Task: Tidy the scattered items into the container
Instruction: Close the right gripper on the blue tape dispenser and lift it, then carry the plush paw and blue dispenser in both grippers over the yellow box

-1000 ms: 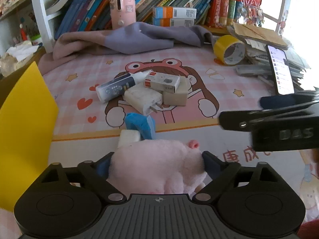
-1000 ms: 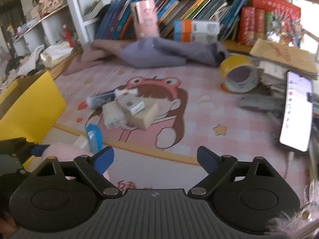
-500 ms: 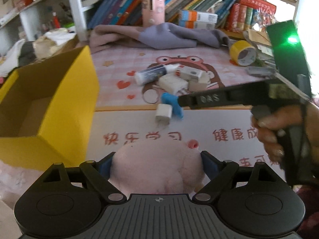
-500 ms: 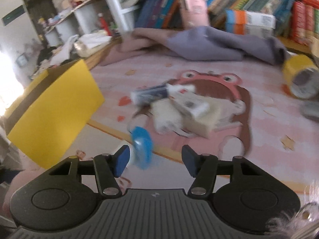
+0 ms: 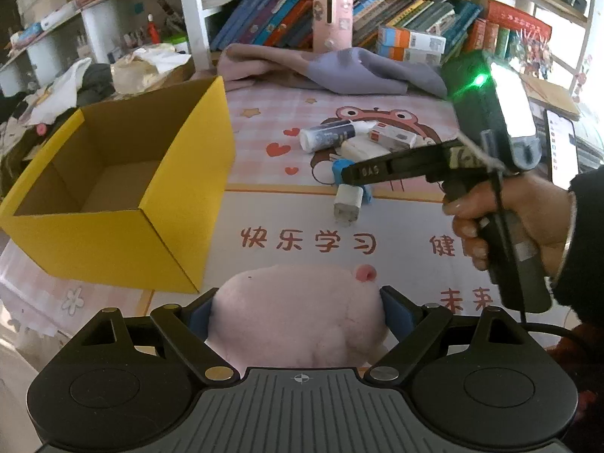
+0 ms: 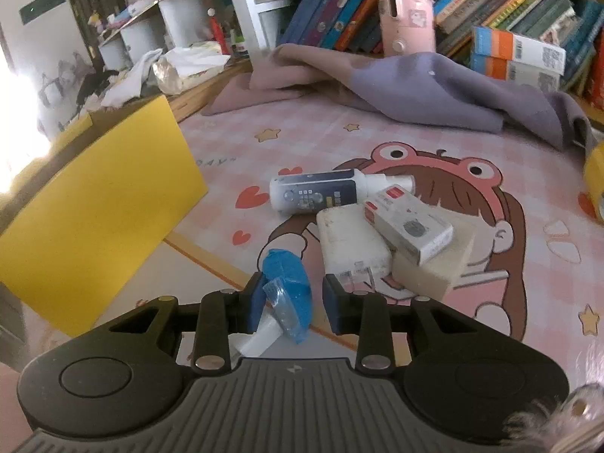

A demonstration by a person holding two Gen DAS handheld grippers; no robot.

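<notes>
Yellow box (image 5: 113,196) open; seemingly nothing inside.

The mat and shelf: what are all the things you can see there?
Plush toy: one, pink, clamped in left gripper.
Box: one, yellow, open, left on the mat.
Blue packet: one, between the right gripper jaws, which have just been closing.
Small plug: one, white, under the packet.
Bottle: one, white and navy, lying mid-mat.
Charger: one, white, beside bottle.
Carton: one, white and red, atop the pile.
Blanket: one, purple, rear.
Books: many, shelf.
Hand: one, holding the right gripper.
</notes>
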